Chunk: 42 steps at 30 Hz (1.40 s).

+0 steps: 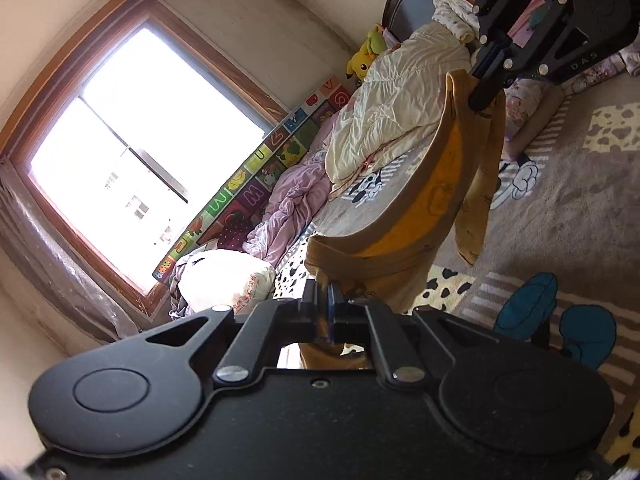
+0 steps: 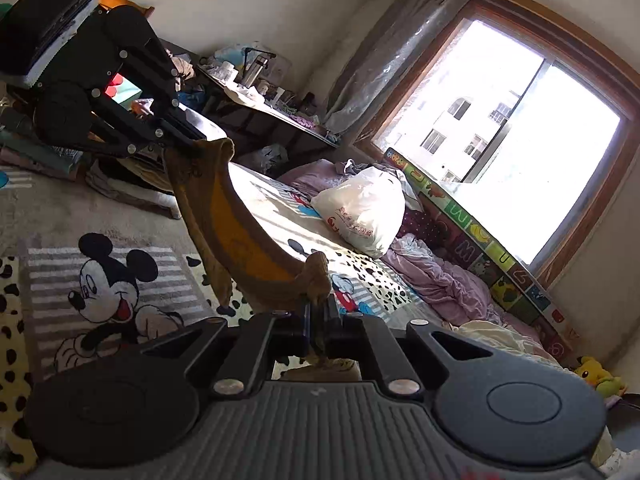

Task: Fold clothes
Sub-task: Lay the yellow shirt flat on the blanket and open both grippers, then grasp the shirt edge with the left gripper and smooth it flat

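A mustard-yellow garment (image 1: 420, 200) with a brown edge band hangs stretched in the air above the bed. My left gripper (image 1: 326, 292) is shut on one end of its band. My right gripper (image 1: 482, 98) shows at the upper right of the left wrist view, shut on the other end, with a loose part of the cloth dangling below it. In the right wrist view the same garment (image 2: 240, 236) sags between my right gripper (image 2: 318, 304) at the bottom and my left gripper (image 2: 188, 146) at the upper left.
Below lies a bed with a cartoon-mouse blanket (image 2: 100, 276). A cream quilt (image 1: 396, 96), a lilac sheet (image 1: 296, 200), a white plastic bag (image 2: 360, 208) and a yellow plush toy (image 1: 362, 62) lie on it. An alphabet mat (image 1: 256, 168) lines the window (image 1: 132, 140). A cluttered desk (image 2: 264, 100) stands behind.
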Motion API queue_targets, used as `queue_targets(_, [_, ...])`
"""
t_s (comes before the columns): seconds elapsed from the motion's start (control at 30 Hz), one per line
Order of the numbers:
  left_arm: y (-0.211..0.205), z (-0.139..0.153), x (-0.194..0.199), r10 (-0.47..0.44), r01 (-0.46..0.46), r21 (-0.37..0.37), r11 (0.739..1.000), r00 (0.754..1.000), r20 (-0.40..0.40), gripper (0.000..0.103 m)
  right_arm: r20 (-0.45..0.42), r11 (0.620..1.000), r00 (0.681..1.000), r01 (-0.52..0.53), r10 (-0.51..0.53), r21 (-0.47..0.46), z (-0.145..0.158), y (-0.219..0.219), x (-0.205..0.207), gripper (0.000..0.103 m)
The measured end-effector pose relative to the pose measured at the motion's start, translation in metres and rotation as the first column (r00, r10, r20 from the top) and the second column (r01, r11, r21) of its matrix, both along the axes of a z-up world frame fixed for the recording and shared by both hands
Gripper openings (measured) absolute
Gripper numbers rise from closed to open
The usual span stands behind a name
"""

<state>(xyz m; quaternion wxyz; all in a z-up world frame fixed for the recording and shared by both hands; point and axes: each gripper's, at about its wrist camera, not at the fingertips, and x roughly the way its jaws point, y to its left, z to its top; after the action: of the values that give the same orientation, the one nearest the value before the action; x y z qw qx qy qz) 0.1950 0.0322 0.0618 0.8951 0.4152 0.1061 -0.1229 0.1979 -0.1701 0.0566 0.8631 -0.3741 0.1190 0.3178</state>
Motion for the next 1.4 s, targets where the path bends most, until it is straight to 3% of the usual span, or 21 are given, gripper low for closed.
queue_targets(0.17, [-0.003,-0.069,-0.044,-0.021,0.028,0.092,0.995,0.997,-0.069,0.002,-0.154,0.976,0.987,-0.084,0.053,-0.202,-0.121,0.017,-0.06,0.007])
queue_targets(0.23, [-0.004,-0.097,-0.061,-0.028,0.041,0.127,0.991,0.995,-0.098,0.002,-0.182,0.968,0.981,-0.105,0.063,-0.23,-0.148,0.021,-0.081,0.007])
queue_targets(0.33, [-0.005,-0.139,-0.088,-0.036,0.062,0.18,0.982,0.989,-0.14,0.002,-0.171,0.963,0.983,-0.11,0.068,-0.247,-0.164,0.025,-0.1,0.007])
queue_targets(0.47, [-0.007,-0.188,-0.12,-0.045,0.091,0.245,0.965,0.981,-0.188,0.002,-0.153,0.964,0.985,-0.111,0.075,-0.24,-0.162,0.024,-0.113,0.007])
queue_targets(0.67, [-0.014,-0.215,-0.133,-0.064,0.132,0.28,0.951,0.969,-0.237,0.003,-0.186,0.947,0.981,-0.11,0.055,-0.302,-0.184,0.026,-0.122,0.008])
queue_targets(0.8, [-0.016,-0.231,-0.137,-0.051,0.131,0.285,0.95,0.961,-0.272,0.005,-0.196,0.955,0.98,-0.094,0.039,-0.281,-0.183,0.022,-0.128,0.014])
queue_targets(0.87, [-0.011,-0.222,-0.137,-0.044,0.12,0.231,0.965,0.95,-0.31,0.007,-0.211,0.964,0.977,-0.092,0.038,-0.25,-0.176,0.016,-0.132,0.02])
queue_targets(0.93, [-0.004,-0.209,-0.135,-0.039,0.101,0.155,0.983,0.933,-0.359,0.016,-0.228,0.974,0.973,-0.085,0.036,-0.211,-0.168,0.008,-0.136,0.027])
queue_targets(0.97, [0.003,-0.201,-0.132,-0.033,0.075,0.095,0.993,0.923,-0.384,0.024,-0.237,0.979,0.971,-0.076,0.03,-0.187,-0.163,0.004,-0.136,0.028])
queue_targets(1.07, [0.026,-0.176,-0.119,0.007,-0.057,-0.107,0.993,0.908,-0.418,0.027,-0.267,0.996,0.964,-0.026,0.002,-0.087,-0.146,-0.005,-0.129,0.028])
queue_targets(1.13, [0.043,-0.162,-0.105,0.054,-0.17,-0.231,0.958,0.898,-0.436,0.027,-0.295,1.0,0.955,0.016,-0.019,-0.012,-0.134,-0.009,-0.121,0.028])
queue_targets(1.2, [0.063,-0.152,-0.087,0.106,-0.297,-0.364,0.883,0.881,-0.462,0.027,-0.32,0.996,0.947,0.06,-0.035,0.067,-0.123,-0.01,-0.11,0.029])
queue_targets(1.3, [0.091,-0.149,-0.057,0.143,-0.463,-0.543,0.701,0.837,-0.528,0.027,-0.367,0.97,0.929,0.128,-0.044,0.207,-0.112,-0.007,-0.09,0.03])
queue_targets(1.4, [0.114,-0.153,-0.035,0.138,-0.561,-0.656,0.505,0.803,-0.58,0.027,-0.454,0.9,0.891,0.217,-0.025,0.378,-0.108,-0.005,-0.066,0.03])
